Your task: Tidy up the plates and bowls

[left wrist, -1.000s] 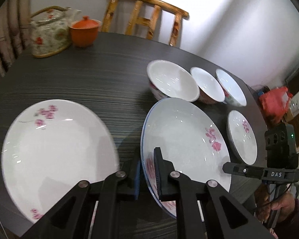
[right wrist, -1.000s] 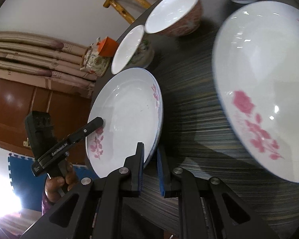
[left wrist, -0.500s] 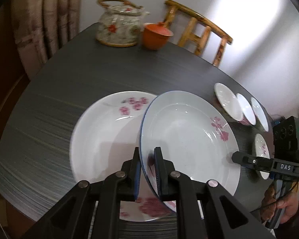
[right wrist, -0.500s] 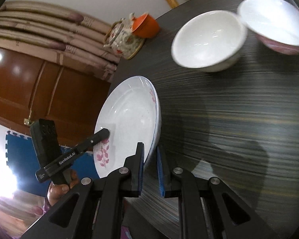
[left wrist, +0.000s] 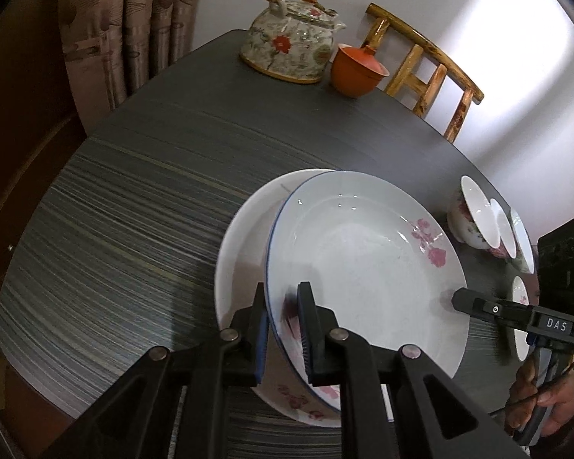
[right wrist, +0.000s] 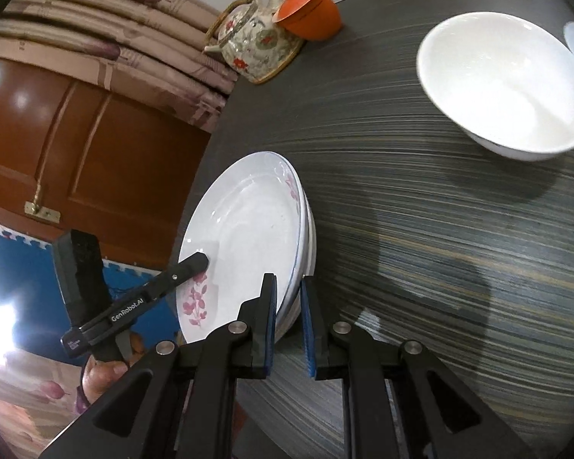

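The desk (left wrist: 141, 191) carries the lower plate (left wrist: 241, 252), and the upper plate (left wrist: 363, 267) is held over it, offset toward the bowls (left wrist: 474, 218) and tilted, not yet nested.

Risk: if the upper plate is released while off-centre, a slide across the glazed lower plate or a hard rim-to-rim strike is judged likely. A chip would probably result. An uneven release by the two grippers could tip the plate toward the desk edge.

The left gripper (left wrist: 283, 321) is seen with its fingers narrowed onto the near rim of the upper plate, one pad above and one below. The right gripper (right wrist: 289, 317) is seen with its fingers narrowed about the opposite rim; whether the lower plate's rim is also caught between them cannot be told.
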